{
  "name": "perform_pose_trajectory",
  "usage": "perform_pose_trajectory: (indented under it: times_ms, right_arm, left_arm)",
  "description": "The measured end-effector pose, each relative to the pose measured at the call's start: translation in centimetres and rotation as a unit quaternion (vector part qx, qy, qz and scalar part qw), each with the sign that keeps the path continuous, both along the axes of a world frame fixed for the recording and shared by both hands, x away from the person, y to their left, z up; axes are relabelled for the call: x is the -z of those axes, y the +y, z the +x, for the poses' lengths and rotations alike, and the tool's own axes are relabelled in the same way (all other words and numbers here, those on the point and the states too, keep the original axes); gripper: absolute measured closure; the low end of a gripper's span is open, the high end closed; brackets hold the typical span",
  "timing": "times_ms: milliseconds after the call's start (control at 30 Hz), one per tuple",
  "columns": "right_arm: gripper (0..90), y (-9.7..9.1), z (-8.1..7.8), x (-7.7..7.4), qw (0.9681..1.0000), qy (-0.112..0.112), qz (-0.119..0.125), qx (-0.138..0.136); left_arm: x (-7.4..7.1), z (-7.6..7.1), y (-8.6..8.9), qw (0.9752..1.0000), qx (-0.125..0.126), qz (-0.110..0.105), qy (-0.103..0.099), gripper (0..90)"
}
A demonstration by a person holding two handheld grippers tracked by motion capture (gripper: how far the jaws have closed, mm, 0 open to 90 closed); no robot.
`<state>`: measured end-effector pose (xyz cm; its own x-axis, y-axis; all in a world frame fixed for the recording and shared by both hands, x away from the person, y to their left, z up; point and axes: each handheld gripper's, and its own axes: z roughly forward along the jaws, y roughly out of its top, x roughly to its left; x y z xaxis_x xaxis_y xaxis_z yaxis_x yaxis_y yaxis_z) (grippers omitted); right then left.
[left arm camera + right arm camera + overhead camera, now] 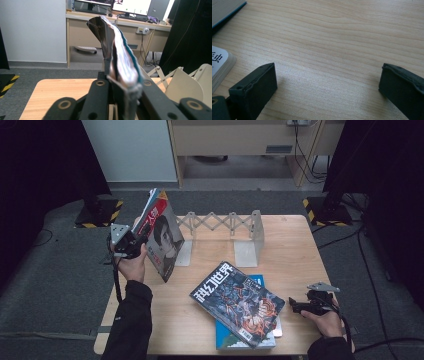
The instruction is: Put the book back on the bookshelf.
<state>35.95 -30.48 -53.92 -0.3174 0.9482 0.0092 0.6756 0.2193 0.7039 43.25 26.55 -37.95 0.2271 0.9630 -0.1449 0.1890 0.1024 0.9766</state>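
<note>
While one magazine [162, 237] was held upright just left of the expanding metal book rack [227, 227], none had yet been shelved. It was pinched near its edge between the pressed-in jaws of the left gripper [131, 243]. Two more (a science-fiction magazine [237, 302] on a blue book [260, 281]) were left flat. The right gripper [305, 306] was kept spread over bare table [295, 250].

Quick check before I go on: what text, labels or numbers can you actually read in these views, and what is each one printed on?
"科幻世界": large white title on the cover of the dark magazine lying on top of the blue book.
Red-banded title on the held magazine, clamped in the left gripper: large white characters, too tilted and blurred to read.
Black character on the white cover corner in the right gripper view: cut off, unreadable.
Small print on both covers: too small.
</note>
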Motion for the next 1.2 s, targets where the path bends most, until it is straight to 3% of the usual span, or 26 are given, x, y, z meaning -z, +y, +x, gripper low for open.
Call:
perform_pose_trajectory:
  times_ms: [167,367,833,1200]
  right_arm:
    - [1.9,0.0,0.0,0.0,1.0,0.0,0.0,-0.001]
    - [1.8,0.0,0.0,0.0,1.0,0.0,0.0,-0.001]
    - [1.5,0.0,0.0,0.0,1.0,0.0,0.0,0.0]
    - [0.9,0.0,0.0,0.0,1.0,0.001,-0.001,-0.002]
  left_arm:
    - [0.2,-0.3,0.4,0.9999,0.006,-0.008,0.002,72.4]
    - [0.4,-1.2,1.2,0.9999,0.009,-0.006,-0.013,59.6]
    - [1.5,-2.1,2.1,0.9997,0.021,-0.013,0.002,53.7]
    - [1.9,-4.2,2.7,0.9994,0.033,0.006,0.012,46.0]
